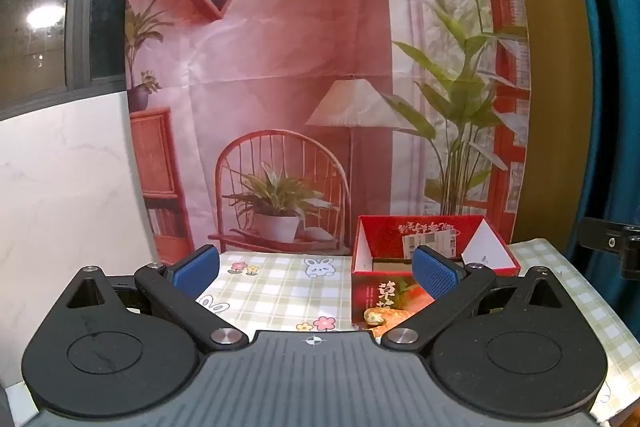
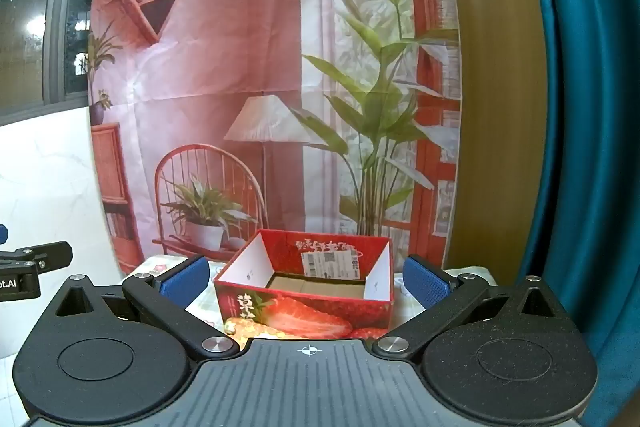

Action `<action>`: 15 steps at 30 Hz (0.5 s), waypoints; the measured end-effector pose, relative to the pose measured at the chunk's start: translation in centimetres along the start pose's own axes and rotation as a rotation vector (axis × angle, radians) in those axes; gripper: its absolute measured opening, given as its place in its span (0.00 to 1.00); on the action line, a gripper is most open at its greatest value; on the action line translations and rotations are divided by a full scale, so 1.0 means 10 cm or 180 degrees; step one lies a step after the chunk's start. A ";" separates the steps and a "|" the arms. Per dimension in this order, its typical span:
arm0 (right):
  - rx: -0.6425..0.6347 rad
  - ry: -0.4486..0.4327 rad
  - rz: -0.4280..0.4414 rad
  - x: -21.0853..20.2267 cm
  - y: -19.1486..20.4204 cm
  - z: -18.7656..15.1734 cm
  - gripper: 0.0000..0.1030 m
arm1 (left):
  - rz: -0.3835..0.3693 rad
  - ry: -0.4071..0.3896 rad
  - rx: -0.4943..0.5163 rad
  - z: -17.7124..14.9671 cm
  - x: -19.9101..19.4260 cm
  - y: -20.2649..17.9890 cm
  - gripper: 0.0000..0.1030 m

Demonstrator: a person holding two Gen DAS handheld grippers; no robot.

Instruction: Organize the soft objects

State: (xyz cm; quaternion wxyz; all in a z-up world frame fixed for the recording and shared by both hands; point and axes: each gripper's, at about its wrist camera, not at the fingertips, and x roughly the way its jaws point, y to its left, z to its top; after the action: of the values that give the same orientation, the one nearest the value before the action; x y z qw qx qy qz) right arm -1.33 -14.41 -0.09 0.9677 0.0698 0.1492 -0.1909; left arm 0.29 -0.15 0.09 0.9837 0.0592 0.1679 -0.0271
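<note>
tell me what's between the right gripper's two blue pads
Nothing held: the open right gripper frames the red strawberry box beyond its pads, in the right wrist view.

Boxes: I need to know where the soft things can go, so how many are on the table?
1: a red strawberry box, open-topped, standing on the checked tablecloth before the printed backdrop. More may be hidden below the cameras' view.

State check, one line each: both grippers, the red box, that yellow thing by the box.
left gripper: open, nothing between the pads
right gripper: open, nothing held
red strawberry box: upright on the checked tablecloth, top open, no soft object visible inside
yellow soft object: on the cloth against the box front, ungripped
</note>
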 end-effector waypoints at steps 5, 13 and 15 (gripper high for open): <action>-0.0001 -0.0009 0.0003 -0.02 0.01 0.01 1.00 | 0.0102 -0.0019 -0.0070 -0.02 -0.02 0.01 1.00; 0.0000 -0.0005 0.0001 -0.02 0.02 0.01 1.00 | 0.0133 -0.0054 -0.0065 -0.03 -0.02 0.03 1.00; 0.0003 -0.0007 0.0001 -0.02 0.01 0.01 1.00 | 0.0133 -0.0073 -0.0054 -0.03 -0.03 0.02 1.00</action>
State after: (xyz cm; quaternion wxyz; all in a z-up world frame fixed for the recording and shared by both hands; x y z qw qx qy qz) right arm -1.45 -14.25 0.10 0.9678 0.0701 0.1481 -0.1909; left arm -0.12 0.07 -0.08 0.9863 0.0542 0.1556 -0.0057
